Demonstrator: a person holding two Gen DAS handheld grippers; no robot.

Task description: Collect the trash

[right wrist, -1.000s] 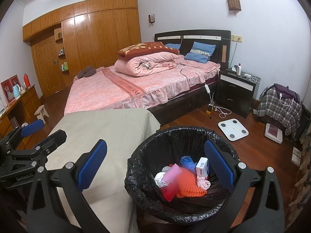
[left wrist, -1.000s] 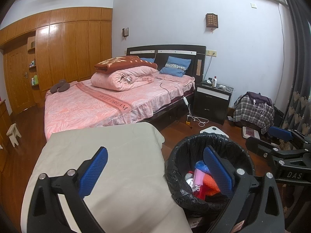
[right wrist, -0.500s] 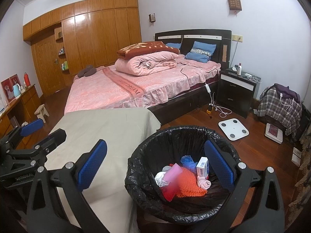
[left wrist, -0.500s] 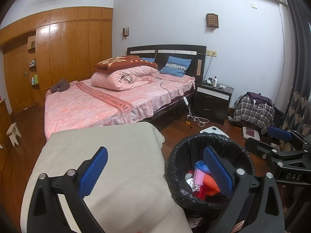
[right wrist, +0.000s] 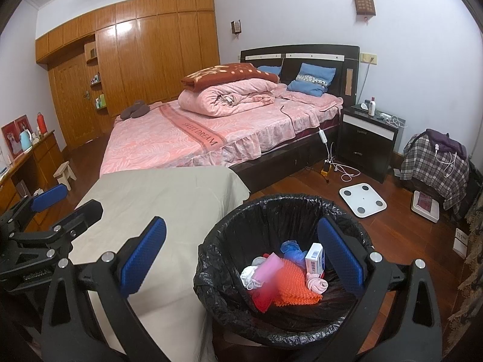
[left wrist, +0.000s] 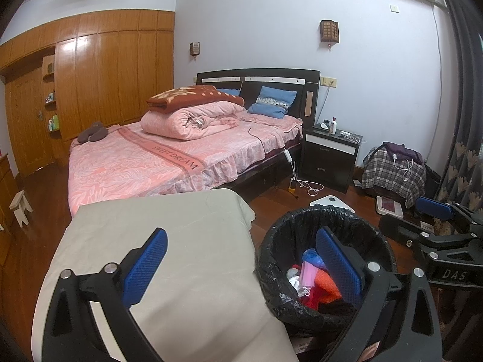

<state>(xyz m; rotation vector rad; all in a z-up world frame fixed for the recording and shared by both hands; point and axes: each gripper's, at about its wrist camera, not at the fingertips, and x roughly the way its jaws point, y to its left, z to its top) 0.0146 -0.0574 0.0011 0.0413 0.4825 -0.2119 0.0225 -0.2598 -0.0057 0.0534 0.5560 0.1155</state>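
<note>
Looking along the left wrist view: left tongs (left wrist: 238, 267) spread wide, blue pads apart, nothing between them. They hang over the edge where the cloth-covered table (left wrist: 181, 241) meets the trash bin (left wrist: 326, 259), which is lined with a black bag and stands on the wooden floor just beside the table. Inside the bin, trash (left wrist: 314, 280) lies in a heap: pink, orange, red and blue pieces. Right tongs (left wrist: 434, 226) show at the far right edge, beyond the bin, one blue pad visible. Behind: a pink bed (left wrist: 169, 157), a dark nightstand (left wrist: 329, 160). Right wrist view: right tongs (right wrist: 241, 259) likewise wide open and empty, poised above the bin (right wrist: 283, 271). Trash (right wrist: 286, 277) is clearer here: an orange knobbly piece, a pink item, a white box (right wrist: 315, 259) leaning upright, blue crumple at the back. Left tongs (right wrist: 51, 208) sit at the left edge over the table (right wrist: 169, 205). A white scale (right wrist: 362, 199) lies on the floor past the bin.
</note>
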